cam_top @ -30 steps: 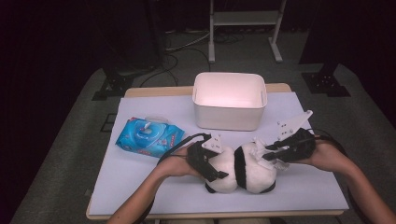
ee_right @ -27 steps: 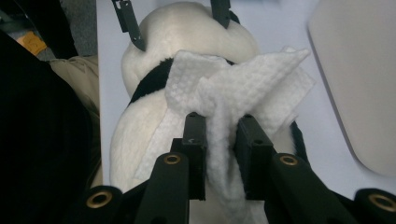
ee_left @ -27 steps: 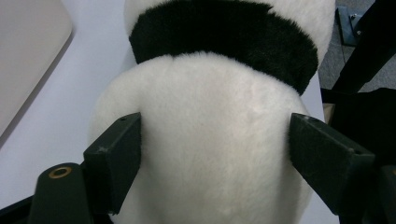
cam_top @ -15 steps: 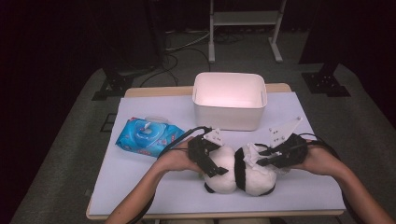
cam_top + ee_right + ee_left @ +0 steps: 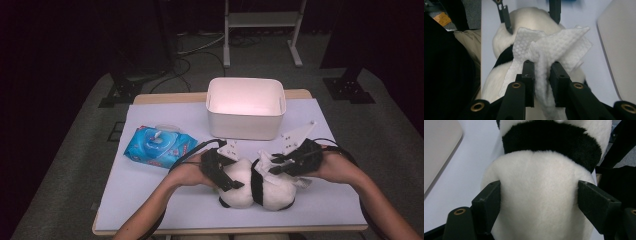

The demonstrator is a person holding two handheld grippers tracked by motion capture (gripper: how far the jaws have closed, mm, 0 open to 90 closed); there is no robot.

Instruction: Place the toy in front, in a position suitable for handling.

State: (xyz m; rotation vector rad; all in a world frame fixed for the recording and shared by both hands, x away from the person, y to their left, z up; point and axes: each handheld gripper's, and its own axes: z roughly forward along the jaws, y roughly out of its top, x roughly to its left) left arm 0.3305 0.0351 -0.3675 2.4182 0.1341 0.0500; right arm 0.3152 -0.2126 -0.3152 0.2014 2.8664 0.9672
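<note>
My left gripper (image 5: 227, 172) clamps the plush panda (image 5: 255, 187); its jaws just narrowed. My right gripper (image 5: 280, 162) pinches a white wipe (image 5: 549, 47) on it. White bin (image 5: 245, 107) at twelve o'clock, wipes pack (image 5: 160, 146) at ten.

A dim lab or recording studio: black curtains behind, grey carpet (image 5: 60, 200) strewn with cables (image 5: 187, 50), a metal stand's feet (image 5: 260, 60), and one lit white-topped table (image 5: 150, 200).

The plush panda (image 5: 541, 195) is cut off at the top and bottom edges of the left gripper view; its face cannot be made out. In the right gripper view, the white wipe (image 5: 549, 50) covers part of the panda's body. The print on the blue wipe pack (image 5: 159, 146) is too small to read.
</note>
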